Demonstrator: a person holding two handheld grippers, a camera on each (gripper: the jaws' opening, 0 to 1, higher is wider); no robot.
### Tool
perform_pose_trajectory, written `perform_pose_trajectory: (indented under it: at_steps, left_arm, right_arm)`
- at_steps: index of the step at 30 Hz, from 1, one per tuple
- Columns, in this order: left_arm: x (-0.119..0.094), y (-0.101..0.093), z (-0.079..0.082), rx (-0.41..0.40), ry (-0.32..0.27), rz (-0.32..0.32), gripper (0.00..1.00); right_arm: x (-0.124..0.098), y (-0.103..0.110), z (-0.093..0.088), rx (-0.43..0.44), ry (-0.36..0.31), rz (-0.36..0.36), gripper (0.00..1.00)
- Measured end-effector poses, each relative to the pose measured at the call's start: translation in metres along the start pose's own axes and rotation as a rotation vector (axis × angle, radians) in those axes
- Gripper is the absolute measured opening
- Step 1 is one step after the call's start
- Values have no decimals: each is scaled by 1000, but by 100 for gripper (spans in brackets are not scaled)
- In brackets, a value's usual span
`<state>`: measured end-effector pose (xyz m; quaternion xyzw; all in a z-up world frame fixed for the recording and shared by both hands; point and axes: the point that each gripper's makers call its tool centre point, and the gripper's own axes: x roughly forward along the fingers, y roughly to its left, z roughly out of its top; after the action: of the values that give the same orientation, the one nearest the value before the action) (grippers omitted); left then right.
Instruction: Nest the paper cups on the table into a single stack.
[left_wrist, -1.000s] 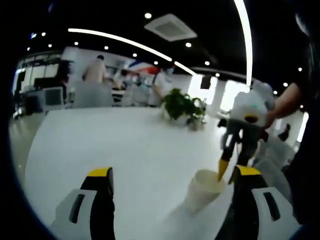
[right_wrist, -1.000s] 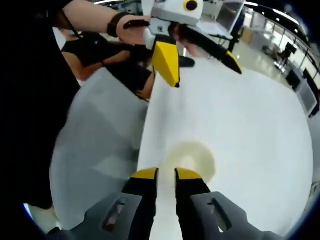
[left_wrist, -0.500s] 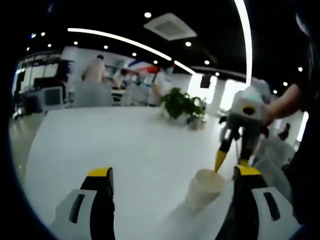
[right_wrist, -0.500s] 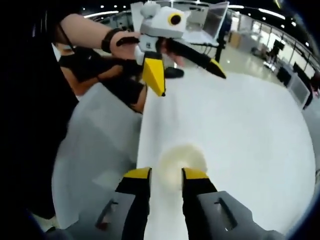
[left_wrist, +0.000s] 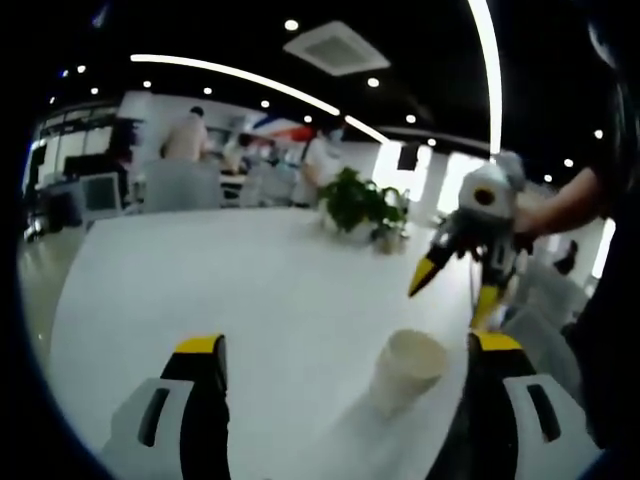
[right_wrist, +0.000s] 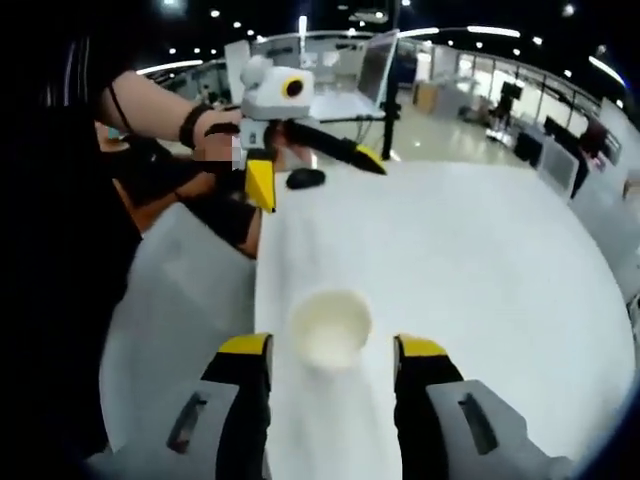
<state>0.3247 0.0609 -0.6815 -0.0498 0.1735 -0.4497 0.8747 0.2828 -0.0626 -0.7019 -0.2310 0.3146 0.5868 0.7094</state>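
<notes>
On white counter (right_wrist: 480, 260), near its edge, paper cup stack (right_wrist: 329, 328) standing upright, free of both tools. Right tool (right_wrist: 332, 352) hovering above it, jaws spread wide, gripping nothing. Left tool (left_wrist: 345, 355) sitting low beside stack (left_wrist: 408, 370), jaws also wide apart, empty. Loose cups elsewhere on counter: none visible. Judging nesting finished or nearly so; how many cups are nested, cannot tell. Potted plant (left_wrist: 365, 207) standing at far counter edge.

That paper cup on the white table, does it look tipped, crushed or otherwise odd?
No. The paper cup stands upright, mouth up, on the white table, rim round and undented. Nothing has spilled. Both grippers are open and clear of it.
</notes>
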Motion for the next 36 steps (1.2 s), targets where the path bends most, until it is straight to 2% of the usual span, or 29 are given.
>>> perform_pose_trajectory:
  at_steps: [5,15,17,21,25,31,36]
  left_arm:
    - [0,-2,-4,3,11,-9,98]
    - [-1,-8,-15,17,48,-36,98]
    - [-1,-9,-17,15,50,-38,98]
    - [-1,-10,-23,9,67,-43,98]
    - [-1,-11,-25,14,76,-50,98]
    - [4,-12,-32,46,111,-69,98]
    - [9,-13,-40,49,127,-79,98]
  right_arm:
    - [-3,-2,-6,41,-22,-21,56]
    - [4,0,-24,91,-22,-44,72]
    - [4,-2,-24,106,-36,-61,78]
    - [7,-11,-24,109,-54,-127,100]
    - [6,-11,-22,103,-66,-130,100]
    - [11,-11,-29,133,-51,-119,98]
    - [14,-13,-33,123,-51,-124,96]
